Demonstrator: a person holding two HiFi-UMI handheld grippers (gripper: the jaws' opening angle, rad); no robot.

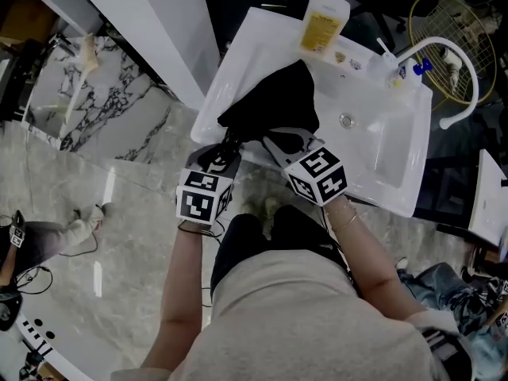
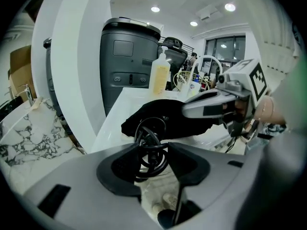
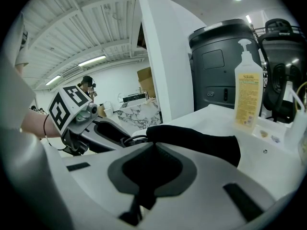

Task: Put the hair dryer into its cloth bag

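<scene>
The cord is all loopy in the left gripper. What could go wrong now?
Loops of cord could slip from the left gripper and snag outside the cloth bag. The right gripper pinches only the bag's edge, so it might pull free. The bag lies near the basin edge and could slide off.

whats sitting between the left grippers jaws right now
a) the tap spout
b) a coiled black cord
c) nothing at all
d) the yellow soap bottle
b: the left gripper view shows a coiled black cord bunched in the gap between the jaws of the left gripper.
</scene>
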